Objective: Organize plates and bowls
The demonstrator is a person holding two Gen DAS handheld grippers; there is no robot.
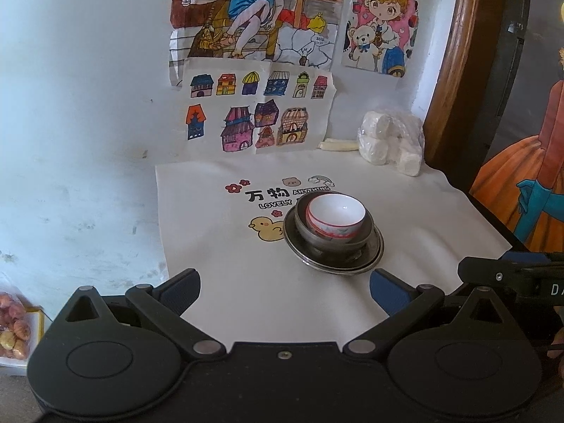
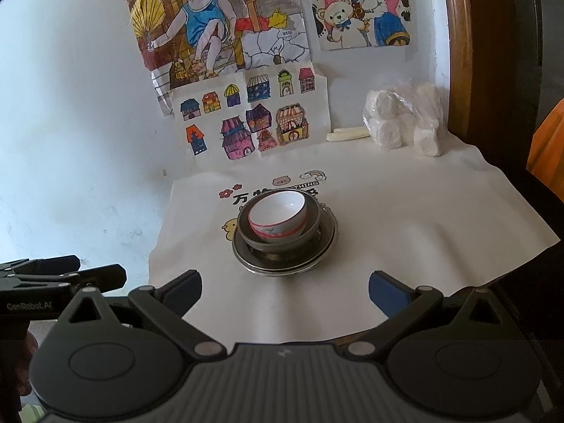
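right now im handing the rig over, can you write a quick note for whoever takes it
Left gripper: open, empty, hanging short of the stack.
Right gripper: open, empty, likewise back from it.
Things: white bowl sits tilted inside the dark bowl, which rests on the metal plates, all on the printed cloth.
Done: the dishes look nested into one stack.
Left: possibly level the white bowl; I see no other loose dishes.

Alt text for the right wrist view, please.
A white bowl sits tilted inside a dark bowl on stacked metal plates, on a printed cloth. The open right gripper is short of them, holding nothing.
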